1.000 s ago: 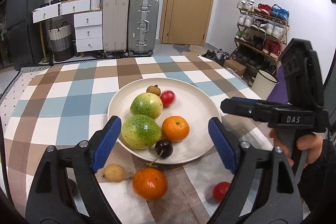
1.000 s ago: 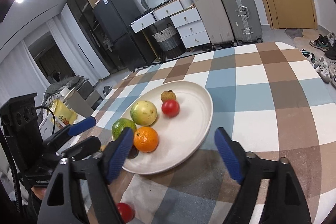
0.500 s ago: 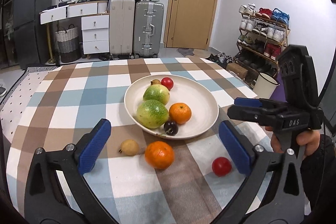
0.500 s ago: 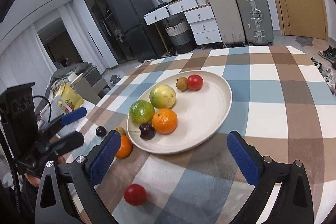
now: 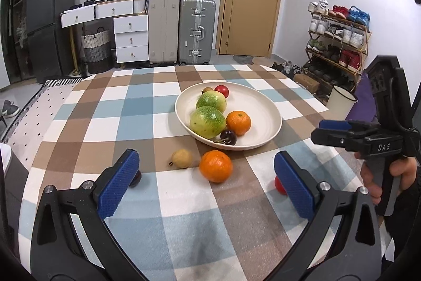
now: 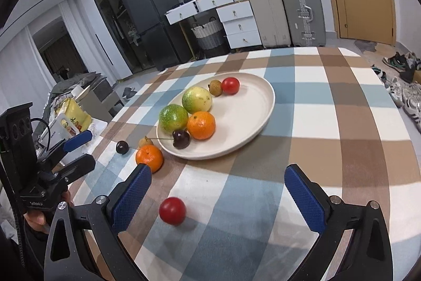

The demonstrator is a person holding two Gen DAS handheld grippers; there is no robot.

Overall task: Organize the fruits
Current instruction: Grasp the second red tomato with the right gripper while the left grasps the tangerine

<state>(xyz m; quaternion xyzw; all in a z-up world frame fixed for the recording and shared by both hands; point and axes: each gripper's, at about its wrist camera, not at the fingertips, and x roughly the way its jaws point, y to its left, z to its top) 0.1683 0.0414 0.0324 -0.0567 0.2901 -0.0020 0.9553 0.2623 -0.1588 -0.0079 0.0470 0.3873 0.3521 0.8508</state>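
Note:
A cream plate (image 5: 265, 107) (image 6: 257, 102) on the checked tablecloth holds two green fruits, an orange, a dark cherry (image 6: 181, 139), a red tomato and a small brown fruit. Off the plate lie an orange (image 5: 215, 166) (image 6: 149, 158), a small tan fruit (image 5: 181, 158), a dark cherry (image 6: 122, 147) and a red tomato (image 6: 172, 210) (image 5: 279, 183). My left gripper (image 5: 208, 183) is open and empty, held back from the loose orange. My right gripper (image 6: 217, 198) is open and empty, with the loose tomato between its fingers' line of view.
The round table's edge falls off to the left and right. Suitcases (image 5: 181, 25), white drawers (image 5: 130, 38), a fridge and a door stand behind. A shoe rack (image 5: 336, 33) and a white bin (image 5: 340, 103) are at the right.
Both grippers have pulled back and up from the plate, so more of the table and the loose fruits show. A cherry now lies on the plate's near rim.

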